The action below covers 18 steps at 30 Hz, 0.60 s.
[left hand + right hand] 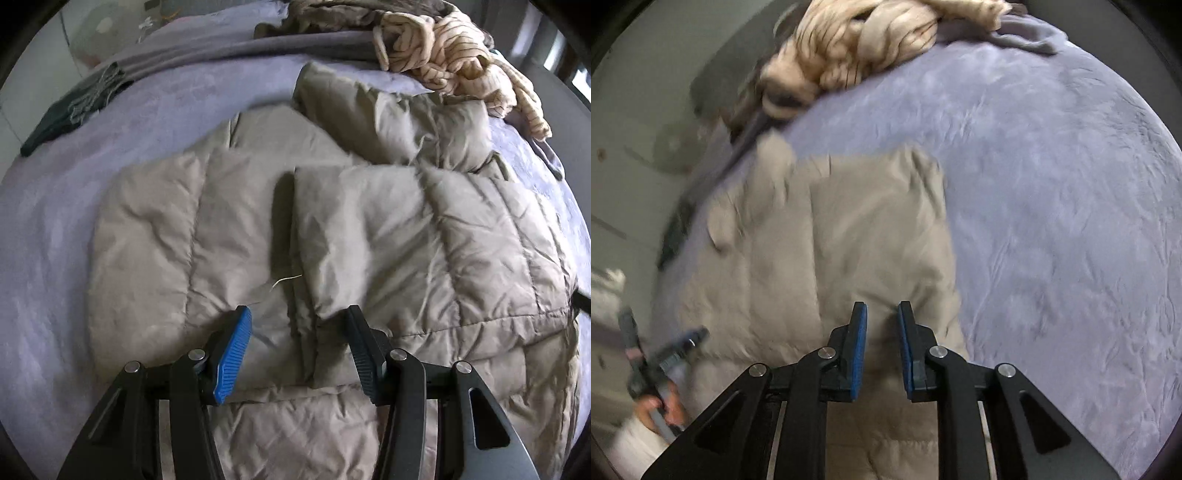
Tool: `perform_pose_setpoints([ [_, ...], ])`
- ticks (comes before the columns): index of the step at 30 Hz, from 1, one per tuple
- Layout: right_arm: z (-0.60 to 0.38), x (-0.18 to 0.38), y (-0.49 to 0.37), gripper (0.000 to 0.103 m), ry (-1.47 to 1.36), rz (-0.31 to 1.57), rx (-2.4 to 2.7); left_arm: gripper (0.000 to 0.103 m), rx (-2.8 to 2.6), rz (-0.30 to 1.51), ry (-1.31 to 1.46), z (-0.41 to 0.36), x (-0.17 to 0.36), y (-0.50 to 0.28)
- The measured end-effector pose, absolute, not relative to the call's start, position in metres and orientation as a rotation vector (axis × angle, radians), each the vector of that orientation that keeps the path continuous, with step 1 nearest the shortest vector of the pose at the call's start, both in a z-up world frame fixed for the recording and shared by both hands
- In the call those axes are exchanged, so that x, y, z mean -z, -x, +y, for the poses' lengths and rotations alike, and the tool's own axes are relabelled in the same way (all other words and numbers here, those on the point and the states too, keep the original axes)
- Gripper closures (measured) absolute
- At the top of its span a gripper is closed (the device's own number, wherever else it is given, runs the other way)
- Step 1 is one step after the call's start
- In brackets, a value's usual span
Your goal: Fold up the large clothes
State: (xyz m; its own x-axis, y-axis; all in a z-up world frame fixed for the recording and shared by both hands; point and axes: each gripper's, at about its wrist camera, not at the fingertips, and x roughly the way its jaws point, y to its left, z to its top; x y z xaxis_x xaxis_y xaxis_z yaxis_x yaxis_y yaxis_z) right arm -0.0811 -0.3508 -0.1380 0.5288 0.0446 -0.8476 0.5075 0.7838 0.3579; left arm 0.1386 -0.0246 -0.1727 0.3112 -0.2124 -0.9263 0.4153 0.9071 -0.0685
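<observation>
Lavender plush covers the bed [155,110], which fills both views and carries everything else. On it lies the beige quilted jacket [406,240], spread flat with one panel already turned over onto the body, its edge running away from the left claw [299,314] as a dark seam line down the middle. A padded sleeve [399,110] is bunched at the far end. Beyond that, near the far edge of the bed, sits a heap of cream striped clothing [443,44], and off to the left a dark green garment [74,107] lies well apart from the jacket.

The left claw hangs directly over the jacket with its jaws spread wide, gripping nothing; the folded panel's edge lies between and just ahead of its fingertips. The right claw [882,314] hovers above the jacket's other side edge, jaws parted by a narrow gap and empty, with bare bed to its right. The right view is blurred, so the fabric's detail there is unclear.

The jacket's long axis runs straight away from both claws. The left claw looks nearer the loose panel edge, so it seems best placed for the next fold.
</observation>
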Motion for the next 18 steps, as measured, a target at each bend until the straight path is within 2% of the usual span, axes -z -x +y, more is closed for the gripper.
perform_pose_setpoints([
  [2,-0.350,0.155,0.074,0.090,-0.623,1.023,0.319,0.047,0.415,1.180,-0.203,-0.026,0.180,-0.141],
  [5,-0.353,0.166,0.067,0.090,-0.639,1.034,0.330,0.047,0.411,1.182,-0.214,-0.025,0.180,-0.143],
  [17,-0.335,0.135,0.091,0.086,-0.659,1.045,0.358,0.047,0.363,1.211,-0.242,-0.014,0.145,-0.125],
  [18,-0.333,0.133,0.093,0.086,-0.667,1.050,0.357,0.031,0.361,1.210,-0.242,-0.013,0.141,-0.123],
])
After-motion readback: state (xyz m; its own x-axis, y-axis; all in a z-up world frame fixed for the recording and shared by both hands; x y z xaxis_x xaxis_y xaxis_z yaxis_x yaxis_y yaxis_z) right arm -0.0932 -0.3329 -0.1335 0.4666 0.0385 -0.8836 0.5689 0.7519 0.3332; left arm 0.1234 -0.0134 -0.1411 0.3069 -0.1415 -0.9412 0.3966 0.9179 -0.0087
